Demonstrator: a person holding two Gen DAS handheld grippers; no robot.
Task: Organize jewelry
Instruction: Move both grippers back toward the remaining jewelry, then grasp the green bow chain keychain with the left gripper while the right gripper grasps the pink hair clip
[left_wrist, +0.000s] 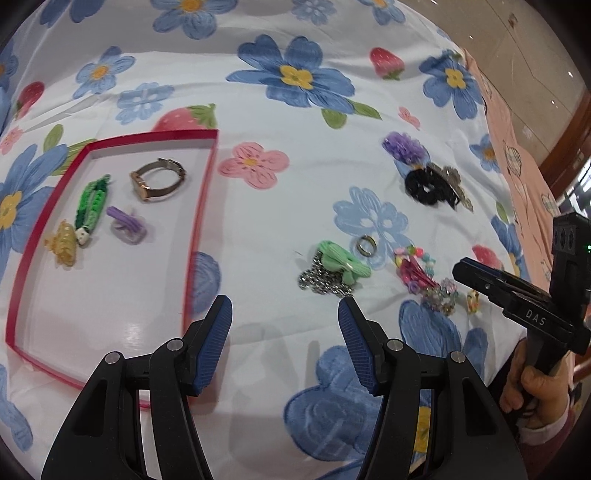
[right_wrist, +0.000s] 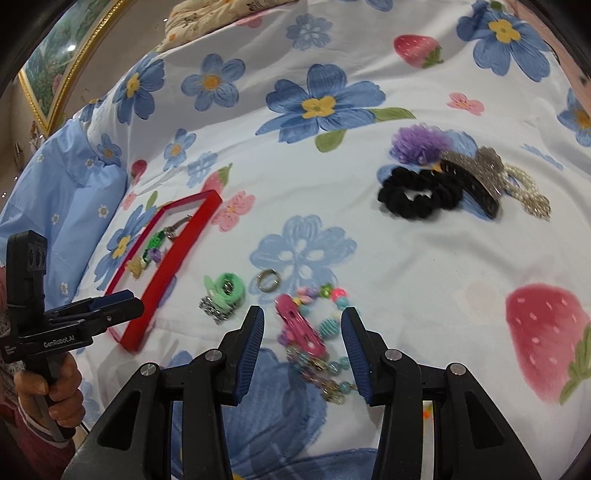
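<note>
1. Between the spread fingers of the right claw (right_wrist: 303, 317), a pink hair clip (right_wrist: 301, 328) lies on the bed cover (right_wrist: 424, 266), resting over a multicoloured bead bracelet (right_wrist: 332, 299) and a beaded chain (right_wrist: 325, 373). The claw stands wide open and holds nothing; neither finger touches the clip.
2. Just left of that heap sits a green hair tie (right_wrist: 227, 288) on a silver chain (right_wrist: 212, 308), with a metal ring (right_wrist: 267, 282) lying beside it, apart from both.
3. Further back on the right lie a black scrunchie (right_wrist: 417, 195), a purple pompom (right_wrist: 419, 142), a glittery hair claw clip (right_wrist: 480, 173) and a pearl strand (right_wrist: 528, 192), bunched close together and partly overlapping.
4. At the left, the red-rimmed tray (left_wrist: 201, 206) holds a wristwatch (left_wrist: 157, 181), a green braided piece (left_wrist: 92, 206), a purple hair tie (left_wrist: 125, 225) and a yellow clip (left_wrist: 64, 243). All four are separate from the loose heaps.
5. The left claw (left_wrist: 284, 310) hangs over bare cover between tray and green hair tie, fully open and empty.
6. Each claw is gripped by a hand on its handle: right hand (left_wrist: 532, 387), left hand (right_wrist: 48, 387).
7. A blue pillow (right_wrist: 66, 192) and a gilt picture frame (right_wrist: 74, 62) lie beyond the bed's left edge.
</note>
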